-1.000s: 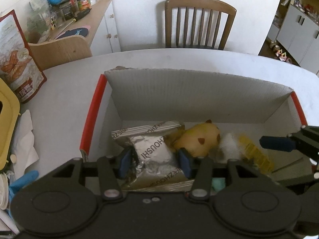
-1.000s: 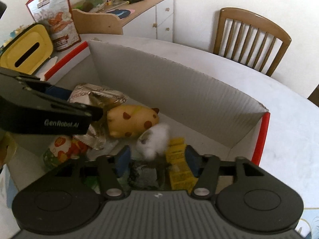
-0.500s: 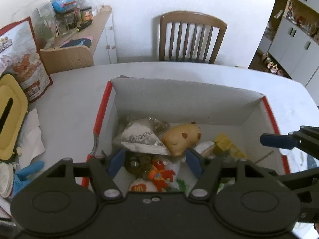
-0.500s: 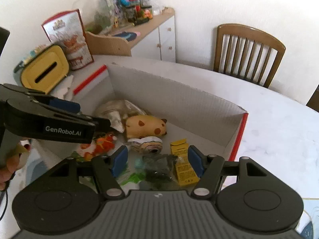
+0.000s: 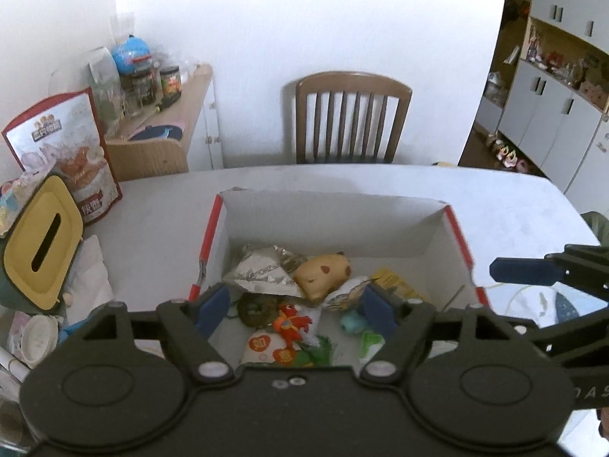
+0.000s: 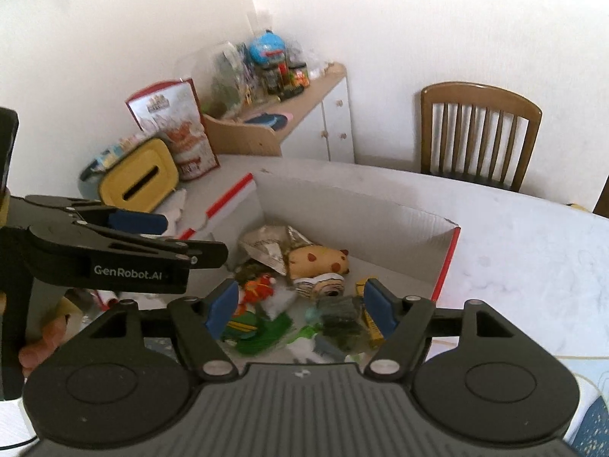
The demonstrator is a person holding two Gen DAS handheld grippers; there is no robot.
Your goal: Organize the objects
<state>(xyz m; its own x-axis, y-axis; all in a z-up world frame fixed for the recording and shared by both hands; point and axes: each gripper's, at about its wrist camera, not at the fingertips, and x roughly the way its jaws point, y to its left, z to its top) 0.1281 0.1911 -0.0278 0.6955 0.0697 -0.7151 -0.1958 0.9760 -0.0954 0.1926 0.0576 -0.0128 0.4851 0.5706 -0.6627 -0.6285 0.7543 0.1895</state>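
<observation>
A white cardboard box with red edges (image 5: 403, 224) sits on the white table and also shows in the right wrist view (image 6: 342, 205). In it lie a silver foil snack bag (image 5: 262, 272), a yellow spotted plush toy (image 5: 323, 272), a red dragon toy (image 5: 291, 320), a yellow packet (image 5: 396, 285) and other small items. My left gripper (image 5: 297, 310) is open and empty, held above the box's near side. My right gripper (image 6: 300, 308) is open and empty above the box too; the foil bag (image 6: 270, 243) and plush (image 6: 319, 261) lie below it.
A yellow tissue box (image 5: 40, 240) and a red snack bag (image 5: 72, 156) stand at the table's left. A wooden chair (image 5: 352, 118) is behind the table. A cluttered sideboard (image 5: 167, 118) is at the back left. White cupboards (image 5: 552, 122) are at the right.
Both grippers have risen and pulled back from the box. The left gripper, earlier around the foil bag, has opened wider and left it lying in the box.
</observation>
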